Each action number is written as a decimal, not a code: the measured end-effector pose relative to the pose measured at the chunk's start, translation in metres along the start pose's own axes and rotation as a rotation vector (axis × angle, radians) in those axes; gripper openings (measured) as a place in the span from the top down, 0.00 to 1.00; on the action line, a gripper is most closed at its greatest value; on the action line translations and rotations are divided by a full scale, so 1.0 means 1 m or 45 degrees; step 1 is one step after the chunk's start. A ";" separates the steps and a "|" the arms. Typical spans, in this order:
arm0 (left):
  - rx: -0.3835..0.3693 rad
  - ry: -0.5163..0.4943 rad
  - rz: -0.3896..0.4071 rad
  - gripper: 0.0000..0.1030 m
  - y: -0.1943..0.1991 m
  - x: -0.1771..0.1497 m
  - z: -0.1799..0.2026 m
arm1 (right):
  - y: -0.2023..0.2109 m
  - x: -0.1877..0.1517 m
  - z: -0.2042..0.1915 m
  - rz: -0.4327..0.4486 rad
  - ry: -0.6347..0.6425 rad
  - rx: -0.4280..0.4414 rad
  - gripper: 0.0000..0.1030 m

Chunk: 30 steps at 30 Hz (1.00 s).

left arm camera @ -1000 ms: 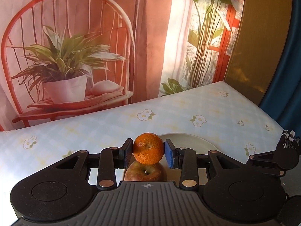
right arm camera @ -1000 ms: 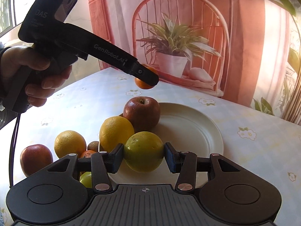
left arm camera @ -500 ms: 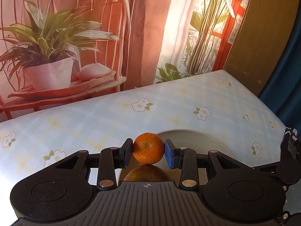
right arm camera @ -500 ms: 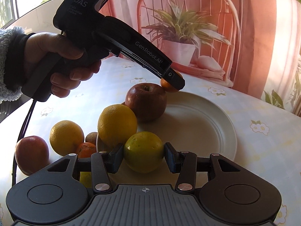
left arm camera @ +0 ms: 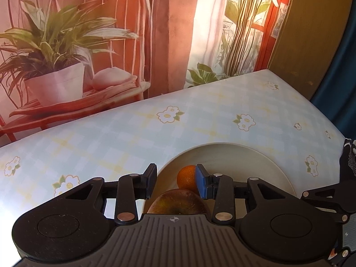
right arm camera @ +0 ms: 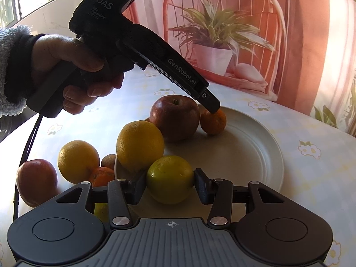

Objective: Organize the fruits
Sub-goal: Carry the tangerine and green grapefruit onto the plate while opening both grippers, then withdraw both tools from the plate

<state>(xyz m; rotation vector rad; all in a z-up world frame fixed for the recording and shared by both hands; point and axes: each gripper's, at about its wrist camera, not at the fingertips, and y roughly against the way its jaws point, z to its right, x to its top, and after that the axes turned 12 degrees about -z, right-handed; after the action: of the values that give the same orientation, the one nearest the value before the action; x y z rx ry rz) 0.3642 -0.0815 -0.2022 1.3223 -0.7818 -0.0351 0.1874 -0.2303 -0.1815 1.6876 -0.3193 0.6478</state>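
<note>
A: Left wrist view first. What's the left gripper [left arm camera: 175, 183] doing?

B: Jaws spread wide. A small orange [left arm camera: 186, 178] sits on the white plate [left arm camera: 255, 162], touching the inside of the blue right pad; the left pad is clear of it. A red apple [left arm camera: 178, 202] is just near of the orange, partly hidden by the gripper body. The plate is on a table [left arm camera: 133, 133] with a floral checked cloth.

A: Right wrist view?

B: The right gripper [right arm camera: 170, 188] is pinching a yellow-green citrus fruit [right arm camera: 170, 179] over the plate's [right arm camera: 262, 155] near edge. Far side: the left gripper [right arm camera: 213, 109], held in a hand [right arm camera: 73, 66], has its tip at the small orange [right arm camera: 213, 122], which rests on the plate against the red apple [right arm camera: 174, 120].

A: Other fruit?

B: A big orange [right arm camera: 140, 145] on the plate's left rim. Off the plate at left: another orange [right arm camera: 77, 161], a second apple [right arm camera: 36, 181], a small tangerine [right arm camera: 101, 175], a brownish fruit [right arm camera: 109, 161].
</note>
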 end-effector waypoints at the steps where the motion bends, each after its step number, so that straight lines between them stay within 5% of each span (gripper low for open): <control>1: 0.006 0.000 0.007 0.61 0.002 -0.001 0.000 | 0.000 0.000 0.000 -0.001 -0.004 -0.001 0.58; 11: 0.099 0.037 0.161 0.61 0.043 -0.022 0.006 | 0.025 -0.013 -0.002 0.149 -0.100 -0.073 0.50; 20: 0.196 0.097 0.269 0.60 0.090 -0.070 0.016 | 0.067 -0.061 0.003 0.368 -0.323 -0.218 0.49; 30: 0.254 0.182 0.313 0.60 0.126 -0.126 0.024 | 0.081 -0.102 -0.005 0.433 -0.459 -0.303 0.49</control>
<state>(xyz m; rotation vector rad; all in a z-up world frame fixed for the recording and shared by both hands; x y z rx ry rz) 0.2068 -0.0095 -0.1532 1.3906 -0.8359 0.3370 0.0605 -0.2577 -0.1743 1.5266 -0.9198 0.5235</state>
